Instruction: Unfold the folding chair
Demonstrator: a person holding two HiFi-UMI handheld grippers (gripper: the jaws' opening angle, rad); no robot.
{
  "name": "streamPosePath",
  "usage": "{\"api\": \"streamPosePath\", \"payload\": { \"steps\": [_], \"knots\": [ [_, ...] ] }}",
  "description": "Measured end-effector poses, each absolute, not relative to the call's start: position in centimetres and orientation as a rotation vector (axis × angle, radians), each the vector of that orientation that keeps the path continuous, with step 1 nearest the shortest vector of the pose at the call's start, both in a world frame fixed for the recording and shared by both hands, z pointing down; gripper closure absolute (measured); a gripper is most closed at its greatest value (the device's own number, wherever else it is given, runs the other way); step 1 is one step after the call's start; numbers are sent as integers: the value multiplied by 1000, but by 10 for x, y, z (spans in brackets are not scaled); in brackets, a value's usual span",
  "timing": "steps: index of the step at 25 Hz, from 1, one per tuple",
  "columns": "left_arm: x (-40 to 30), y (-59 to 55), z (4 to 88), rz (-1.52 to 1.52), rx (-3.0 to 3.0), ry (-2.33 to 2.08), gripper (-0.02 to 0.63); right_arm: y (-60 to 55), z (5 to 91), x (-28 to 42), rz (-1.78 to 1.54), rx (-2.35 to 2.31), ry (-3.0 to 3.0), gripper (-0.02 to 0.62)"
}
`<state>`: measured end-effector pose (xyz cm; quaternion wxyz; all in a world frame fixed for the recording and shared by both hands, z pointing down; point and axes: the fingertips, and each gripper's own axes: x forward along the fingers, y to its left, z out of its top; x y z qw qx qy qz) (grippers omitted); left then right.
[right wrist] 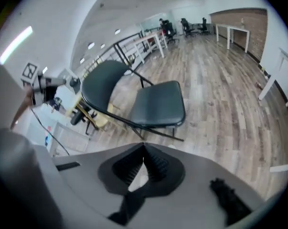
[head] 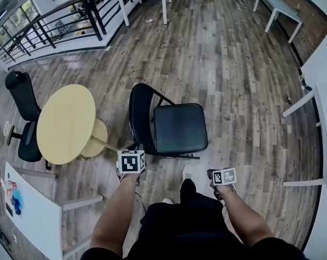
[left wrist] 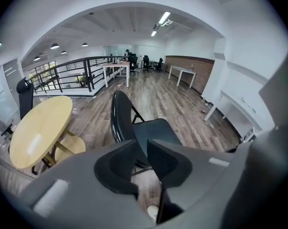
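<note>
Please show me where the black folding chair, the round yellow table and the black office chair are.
Black folding chair with padded seat [head: 179, 128]: head view, middle of the seat.
Round yellow wooden table [head: 65, 123]: head view, centre of the tabletop.
Black office chair [head: 22, 93]: head view, on the backrest.
</note>
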<state>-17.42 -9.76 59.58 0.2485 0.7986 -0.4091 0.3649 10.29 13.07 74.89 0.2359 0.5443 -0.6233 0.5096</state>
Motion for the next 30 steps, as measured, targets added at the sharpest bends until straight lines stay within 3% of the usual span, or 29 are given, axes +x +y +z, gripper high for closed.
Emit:
{"api": "streamPosePath", "payload": {
  "steps": [4,7,13,24,30],
  "knots": [
    [-169,-21,584,870,2197,-974,598,107,658,61,1295,1628,-1994,594],
    [-163,24,570,805,2238,-876,598,116,602,34,1203,1646,-2136,594],
    [-166,88,530,742,2302,-784,598,154,518,3,1365,1707,-2344,594],
    [-177,115,507,664,2254,-892,598,167,494,6,1044,1546,-2321,594],
    [-143,125,498,623,2240,-944,598,176,462,25,946,1484,-2379,595]
  ]
}}
